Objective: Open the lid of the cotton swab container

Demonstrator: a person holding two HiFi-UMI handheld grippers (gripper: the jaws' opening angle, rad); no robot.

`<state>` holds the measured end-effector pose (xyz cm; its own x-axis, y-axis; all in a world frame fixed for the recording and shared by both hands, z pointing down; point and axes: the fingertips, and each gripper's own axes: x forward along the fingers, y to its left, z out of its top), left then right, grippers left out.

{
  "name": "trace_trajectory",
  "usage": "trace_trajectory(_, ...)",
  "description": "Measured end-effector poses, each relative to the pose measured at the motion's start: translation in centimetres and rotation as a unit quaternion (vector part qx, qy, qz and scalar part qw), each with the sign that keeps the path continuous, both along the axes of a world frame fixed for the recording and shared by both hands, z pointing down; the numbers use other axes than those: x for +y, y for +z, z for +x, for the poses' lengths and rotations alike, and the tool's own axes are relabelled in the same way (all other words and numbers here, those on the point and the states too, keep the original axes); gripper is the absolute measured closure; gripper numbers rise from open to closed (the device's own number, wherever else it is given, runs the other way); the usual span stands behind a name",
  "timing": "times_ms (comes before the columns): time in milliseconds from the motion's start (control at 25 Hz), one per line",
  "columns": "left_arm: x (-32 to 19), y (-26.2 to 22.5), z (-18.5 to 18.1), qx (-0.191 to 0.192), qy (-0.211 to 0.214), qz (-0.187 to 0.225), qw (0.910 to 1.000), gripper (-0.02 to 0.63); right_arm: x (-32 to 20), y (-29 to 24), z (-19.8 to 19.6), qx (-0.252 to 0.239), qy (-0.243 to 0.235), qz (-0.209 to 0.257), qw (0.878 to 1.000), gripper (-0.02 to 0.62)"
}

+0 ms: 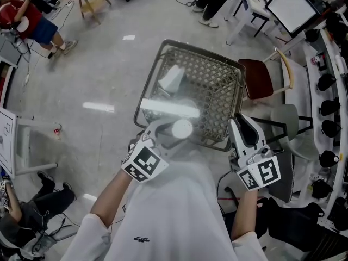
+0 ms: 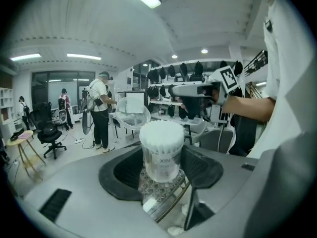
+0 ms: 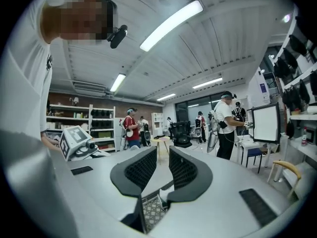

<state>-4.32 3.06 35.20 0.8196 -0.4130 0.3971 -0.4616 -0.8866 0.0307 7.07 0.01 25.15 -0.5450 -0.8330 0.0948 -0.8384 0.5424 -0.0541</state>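
Container (image 2: 161, 152) in left gripper (image 2: 163, 166), probably above basket rim (image 1: 240, 91).

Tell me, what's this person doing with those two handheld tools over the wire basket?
A person holds a claw tool in each hand. The left claw is clamped on a clear tub of cotton swabs, upright above the near edge of a wire basket. The right claw is off to the side, jaws slightly apart with nothing between them. White swab tips show at the tub's top; whether a clear lid covers them is unclear.
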Motion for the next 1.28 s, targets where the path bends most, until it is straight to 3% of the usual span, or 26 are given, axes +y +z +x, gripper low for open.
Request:
trace_trajectory(320, -0.8, -0.2, -0.9, 0.004, -0.042, -0.003, 0.9991, 0.373, 1.5, 2.7, 3.1, -0.008, 0.105, -0.006, 0.994, 0.549)
trace_trajectory(520, -0.9, 0.2, -1.1, 0.010, -0.060, -0.010, 0.9981, 0.373, 2.8, 4.4, 3.0, 0.013, 0.138, -0.008, 0.990, 0.557)
trace_trajectory(680, -0.9, 0.3, -1.3, 0.004, -0.068, -0.001, 0.9977, 0.373, 3.6, 5.6, 2.2, 0.040, 0.143, -0.012, 0.989, 0.565)
trace_trajectory(1280, -0.4, 0.2, -1.3, 0.003, -0.077, 0.001, 0.9970, 0.373, 3.8, 5.9, 0.8, 0.044, 0.119, -0.013, 0.992, 0.568)
